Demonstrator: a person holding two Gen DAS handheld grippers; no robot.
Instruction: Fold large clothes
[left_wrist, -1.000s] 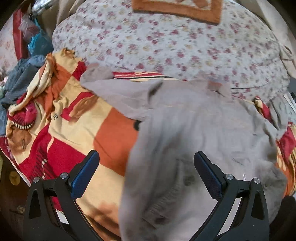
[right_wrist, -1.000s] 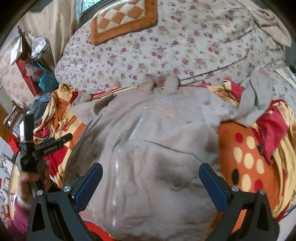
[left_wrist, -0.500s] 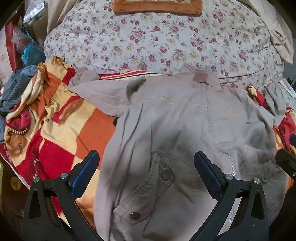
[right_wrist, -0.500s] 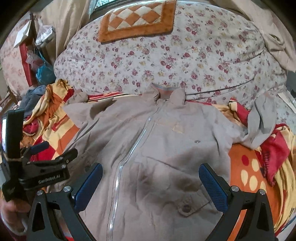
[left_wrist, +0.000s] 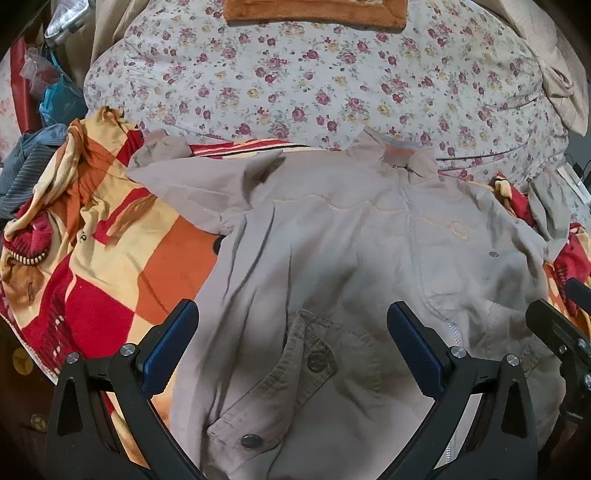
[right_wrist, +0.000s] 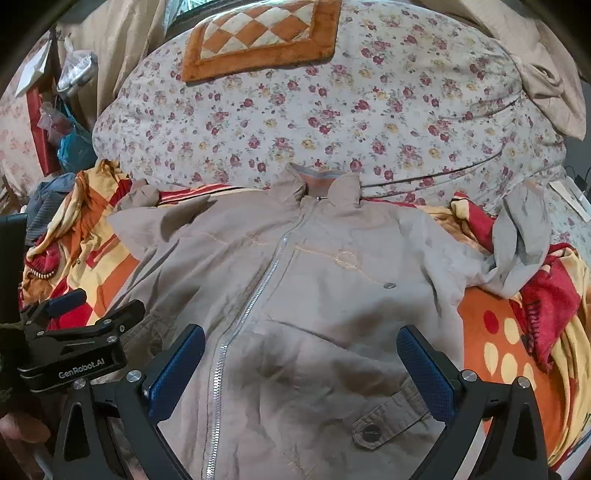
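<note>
Beige and zipped up the front, the jacket (right_wrist: 295, 295) lies spread face-up on a red, orange and yellow blanket (right_wrist: 498, 332), its collar (right_wrist: 321, 188) touching the floral quilt (right_wrist: 332, 110) behind. Left claw (left_wrist: 291, 343) hangs wide apart over the jacket's pocket side, gripping nothing. Right claw (right_wrist: 301, 363) is likewise wide and empty above the zip and lower front.

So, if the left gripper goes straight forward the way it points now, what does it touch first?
Most likely the beige jacket: the open left gripper points at its front, near the flap pocket. Nothing else shows between the fingers. How near the cloth lies is unclear.
</note>
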